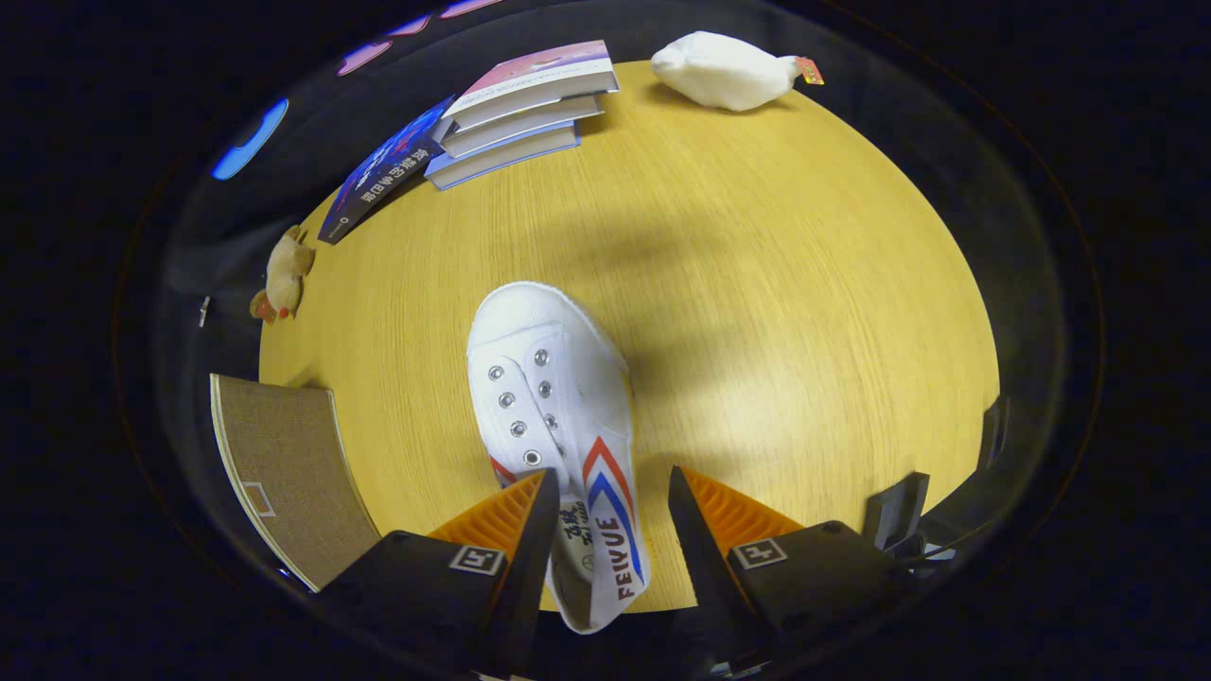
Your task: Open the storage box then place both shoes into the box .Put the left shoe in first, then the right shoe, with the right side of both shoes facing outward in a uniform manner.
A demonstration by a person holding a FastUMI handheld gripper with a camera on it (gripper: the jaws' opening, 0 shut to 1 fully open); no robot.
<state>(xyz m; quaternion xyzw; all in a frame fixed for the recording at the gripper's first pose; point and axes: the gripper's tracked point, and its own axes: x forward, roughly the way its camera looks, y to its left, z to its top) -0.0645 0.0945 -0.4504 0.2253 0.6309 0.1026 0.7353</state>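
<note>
left of the white shoe [553,416], a brown fabric panel [284,473], probably the storage box or its lid, lies flat on the surface [757,331], with a small plush toy [284,274] beyond it. the shoe itself lies with its long axis running straight away from the tool [610,501]: heel end between the two fingers, toe pointing ahead toward the stacked books [520,104]. the tool stands open, its fingers astride the heel; the left finger seems to touch the shoe, the right one stands off from the striped side. right of the shoe the surface is bare, and a white bundle [724,71] sits far beyond. closing squarely across the heel looks like the coming move.
</note>
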